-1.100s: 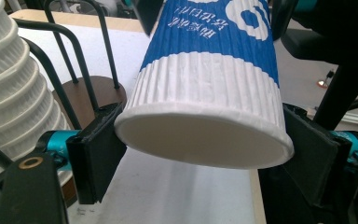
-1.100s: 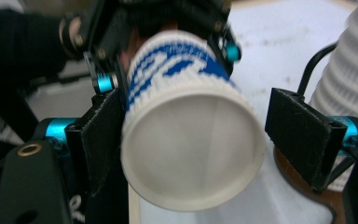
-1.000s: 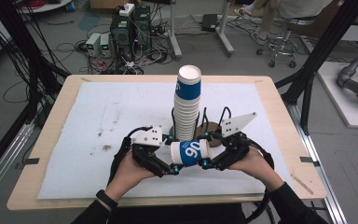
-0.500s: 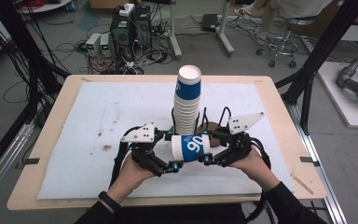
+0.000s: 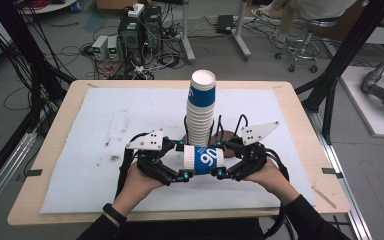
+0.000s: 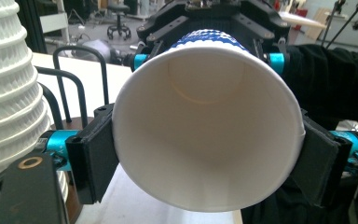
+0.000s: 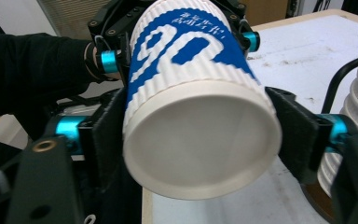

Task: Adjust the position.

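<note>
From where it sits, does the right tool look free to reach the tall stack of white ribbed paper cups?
Probably not yet. The right tool is clamped on the base of the blue-and-white paper cup, whose mouth end the left tool grips. The stack stands just behind with nothing between; letting go would free it.

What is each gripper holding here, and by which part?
Both hold one blue-and-white paper cup lying sideways above the table. The left gripper clamps its open rim end; the right gripper clamps its base end.
</note>
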The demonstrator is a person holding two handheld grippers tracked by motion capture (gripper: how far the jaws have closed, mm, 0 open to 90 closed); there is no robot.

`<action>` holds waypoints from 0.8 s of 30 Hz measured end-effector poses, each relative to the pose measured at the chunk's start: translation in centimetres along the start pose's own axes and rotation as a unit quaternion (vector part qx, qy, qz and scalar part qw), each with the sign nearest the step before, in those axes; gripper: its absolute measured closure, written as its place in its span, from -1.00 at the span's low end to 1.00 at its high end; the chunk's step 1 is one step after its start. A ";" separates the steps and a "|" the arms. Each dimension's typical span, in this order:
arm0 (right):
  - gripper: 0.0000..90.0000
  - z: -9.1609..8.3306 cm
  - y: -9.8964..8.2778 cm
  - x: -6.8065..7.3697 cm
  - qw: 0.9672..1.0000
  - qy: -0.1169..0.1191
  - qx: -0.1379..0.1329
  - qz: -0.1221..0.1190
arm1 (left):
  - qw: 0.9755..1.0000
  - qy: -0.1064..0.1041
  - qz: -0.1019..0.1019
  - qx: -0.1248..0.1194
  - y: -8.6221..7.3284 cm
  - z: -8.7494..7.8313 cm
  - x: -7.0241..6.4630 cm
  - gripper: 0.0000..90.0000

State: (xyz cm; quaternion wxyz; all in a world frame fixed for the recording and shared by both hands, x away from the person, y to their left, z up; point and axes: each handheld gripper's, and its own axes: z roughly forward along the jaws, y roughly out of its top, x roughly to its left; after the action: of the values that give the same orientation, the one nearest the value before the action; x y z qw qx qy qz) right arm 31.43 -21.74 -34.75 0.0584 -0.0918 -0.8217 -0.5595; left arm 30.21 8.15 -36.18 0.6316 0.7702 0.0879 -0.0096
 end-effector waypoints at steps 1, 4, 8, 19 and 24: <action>-0.47 0.0 0.0 0.0 1.000 0.000 0.000 0.000 | 1.000 0.001 0.002 0.005 0.1 0.0 0.0 -0.56; -0.53 -0.3 0.3 0.0 1.000 -0.004 0.014 -0.004 | 1.000 0.001 0.007 0.024 0.3 0.0 -0.1 -0.56; -0.55 -0.7 1.2 0.6 0.996 -0.032 0.076 -0.044 | 0.997 0.010 0.024 0.074 0.7 0.2 -0.2 -0.55; -0.55 1.1 1.2 1.5 0.981 -0.057 0.163 -0.087 | 0.990 0.025 0.047 0.132 1.2 0.7 -0.7 -0.55; -0.37 2.0 0.9 1.6 0.977 -0.059 0.178 -0.104 | 0.989 0.024 0.049 0.137 1.2 0.8 -0.8 -0.55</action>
State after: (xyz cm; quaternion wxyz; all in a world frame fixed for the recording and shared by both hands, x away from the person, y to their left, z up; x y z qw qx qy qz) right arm 30.09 -19.42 -34.37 -0.0335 -0.0268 -0.9152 -0.4007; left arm 29.65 7.03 -35.03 0.5179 0.8527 0.0629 0.0275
